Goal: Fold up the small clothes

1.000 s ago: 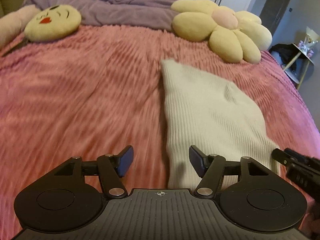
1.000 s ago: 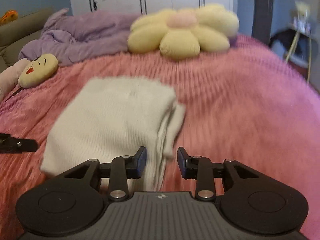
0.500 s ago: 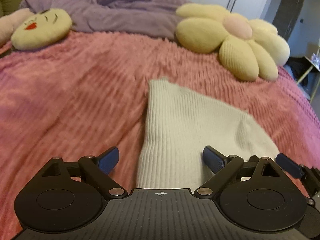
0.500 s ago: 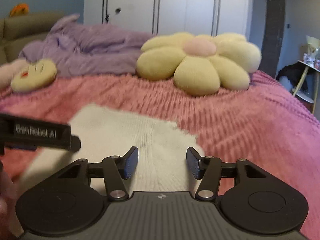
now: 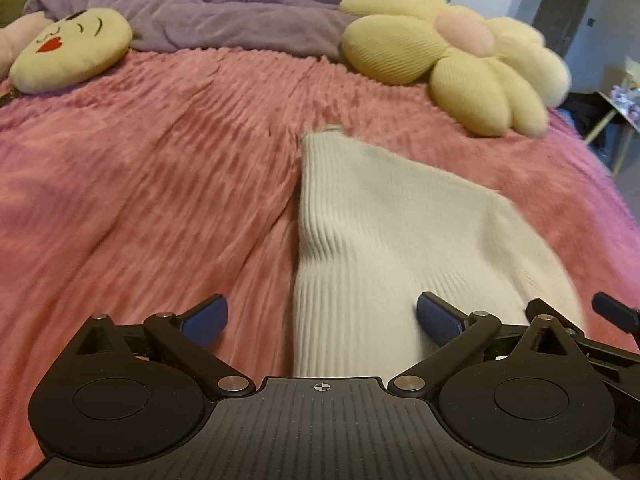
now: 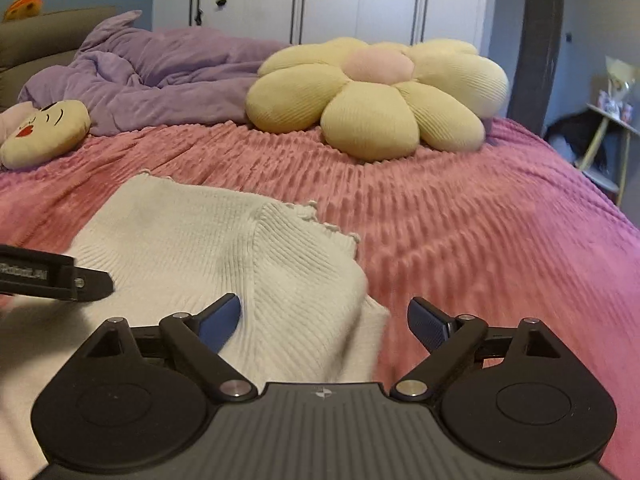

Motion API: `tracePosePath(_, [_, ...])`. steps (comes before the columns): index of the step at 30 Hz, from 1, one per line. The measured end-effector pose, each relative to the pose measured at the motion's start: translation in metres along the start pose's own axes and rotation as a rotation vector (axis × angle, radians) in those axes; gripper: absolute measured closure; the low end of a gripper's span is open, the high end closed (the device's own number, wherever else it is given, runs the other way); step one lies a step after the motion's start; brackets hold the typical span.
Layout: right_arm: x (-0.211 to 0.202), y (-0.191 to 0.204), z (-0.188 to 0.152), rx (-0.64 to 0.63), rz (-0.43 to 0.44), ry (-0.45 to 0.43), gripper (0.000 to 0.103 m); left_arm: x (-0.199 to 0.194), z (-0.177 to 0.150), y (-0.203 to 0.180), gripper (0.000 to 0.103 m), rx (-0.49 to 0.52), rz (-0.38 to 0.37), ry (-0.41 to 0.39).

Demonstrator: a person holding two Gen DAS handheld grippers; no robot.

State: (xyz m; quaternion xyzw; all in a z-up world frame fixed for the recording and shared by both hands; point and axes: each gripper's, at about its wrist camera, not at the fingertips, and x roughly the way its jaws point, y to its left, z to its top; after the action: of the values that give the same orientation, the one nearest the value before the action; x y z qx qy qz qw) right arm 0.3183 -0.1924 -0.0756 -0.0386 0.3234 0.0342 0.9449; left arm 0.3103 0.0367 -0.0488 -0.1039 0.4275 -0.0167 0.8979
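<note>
A: How do the grippers stand?

B: The left gripper [image 5: 322, 318] has just been opening and is spread wide, the near left edge of the cream knit top [image 5: 384, 240] lying between its fingers unpinched. The right gripper [image 6: 324, 320] has also just been widening; it straddles the top's near right corner, gripping nothing.

A: And the garment?

B: It lies folded on the pink bedspread [image 5: 140, 200], well short of the flower cushion [image 6: 372, 92]. It looks light, soft and stretchy, likely to sag. Each near corner, all layers pinched together, seems the best hold.
</note>
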Motion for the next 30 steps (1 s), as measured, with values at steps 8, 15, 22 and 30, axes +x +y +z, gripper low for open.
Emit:
tracePosePath(8, [-0.088, 0.020, -0.049, -0.169, -0.002, 0.053, 0.014, -0.039, -0.069, 0.007, 0.000, 0.034, 0.025, 0.105])
tracePosePath(15, [-0.077, 0.017, -0.045, -0.157, -0.051, 0.250, 0.010, -0.052, -0.058, 0.008, 0.000, 0.022, 0.109, 0.151])
tracePosePath(22, [-0.121, 0.026, -0.066, -0.069, 0.007, 0.381, 0.004, -0.097, -0.081, -0.002, 0.000, 0.088, 0.110, 0.158])
tracePosePath(30, [-0.147, 0.030, -0.048, 0.023, 0.031, 0.396, 0.004, -0.114, -0.068, 0.000, 0.000, 0.102, 0.120, 0.203])
